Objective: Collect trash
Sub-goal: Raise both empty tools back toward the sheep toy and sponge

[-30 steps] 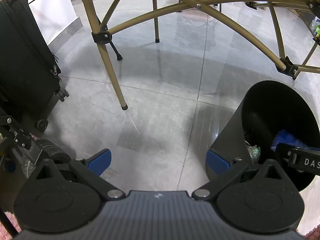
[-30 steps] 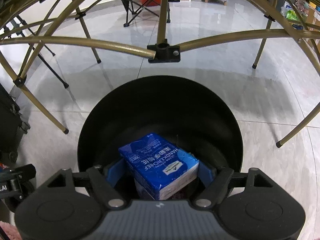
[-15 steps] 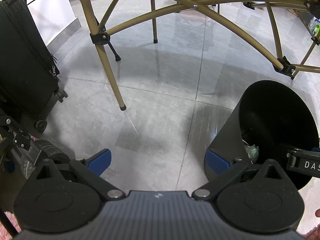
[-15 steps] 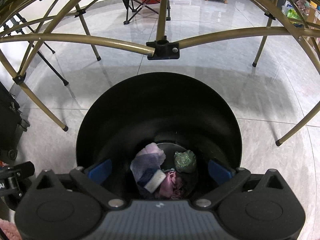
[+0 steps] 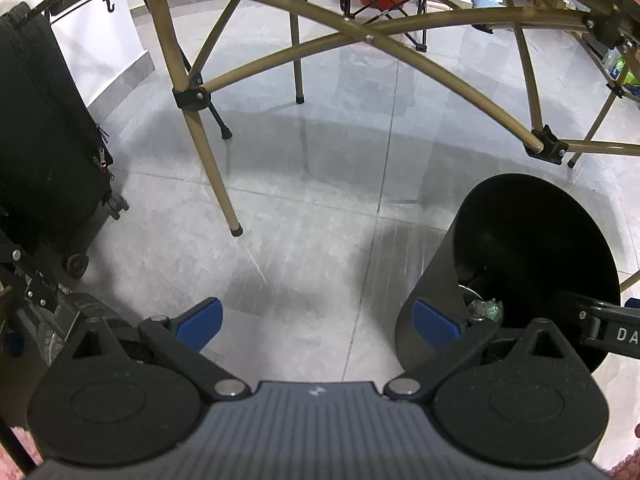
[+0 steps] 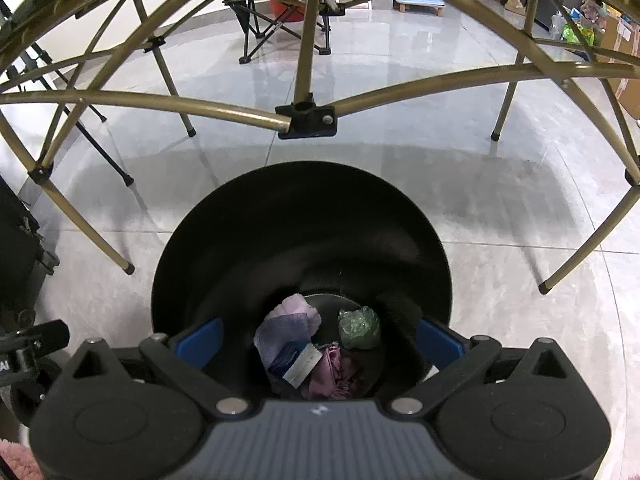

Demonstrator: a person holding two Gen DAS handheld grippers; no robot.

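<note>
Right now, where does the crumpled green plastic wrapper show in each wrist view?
Left wrist: the crumpled green plastic wrapper sits lower right, just inside the round black bin, above the gripper's right finger.
Right wrist: the wrapper lies low and centre-right on the bin's floor, beside purple cloth.
Shared landmark: the black bin.

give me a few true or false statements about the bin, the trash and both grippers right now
1. The right gripper is open above the black bin. True.
2. The bin is empty. False: a green crumpled wrapper, a blue tissue pack and purple cloth lie at its bottom.
3. The left gripper holds a wrapper. False: it is open over bare floor with nothing between its fingers.
4. The bin stands upright on the tiled floor. True.
</note>
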